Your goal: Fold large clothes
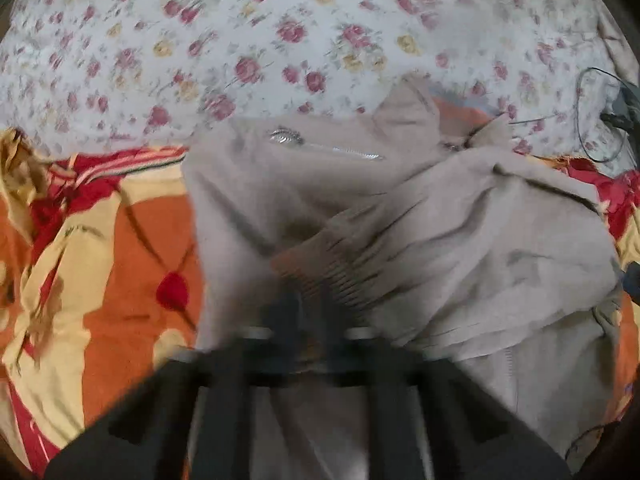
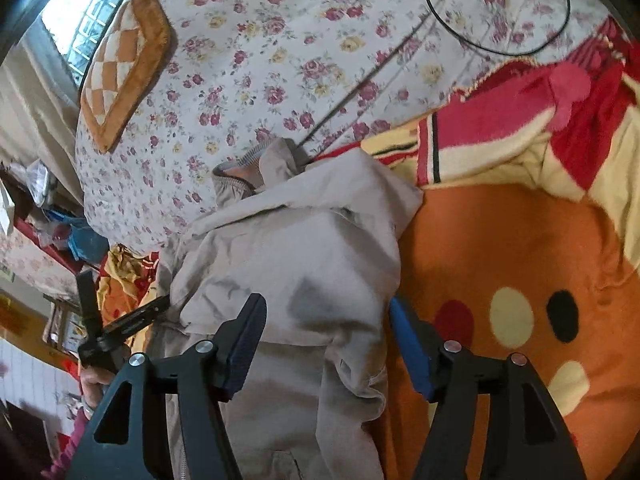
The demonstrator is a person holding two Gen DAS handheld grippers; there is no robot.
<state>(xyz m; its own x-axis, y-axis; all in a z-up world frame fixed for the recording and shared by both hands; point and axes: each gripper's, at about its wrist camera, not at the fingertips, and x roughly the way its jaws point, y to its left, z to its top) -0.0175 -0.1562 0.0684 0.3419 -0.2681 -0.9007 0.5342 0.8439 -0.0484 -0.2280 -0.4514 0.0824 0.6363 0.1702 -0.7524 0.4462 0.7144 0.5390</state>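
A beige zip jacket lies crumpled on an orange, red and yellow blanket. My left gripper is shut on the jacket's ribbed cuff, holding the sleeve over the jacket's body; the view is motion-blurred. In the right wrist view the jacket lies under my right gripper, which is open, its jaws spread wide over the jacket's right edge, holding nothing. The left gripper shows at the jacket's left side there.
A floral bedsheet covers the bed beyond the blanket. A black cable loops on the sheet at the far right. A checkered orange cushion lies at the far left. Cluttered shelves stand beside the bed.
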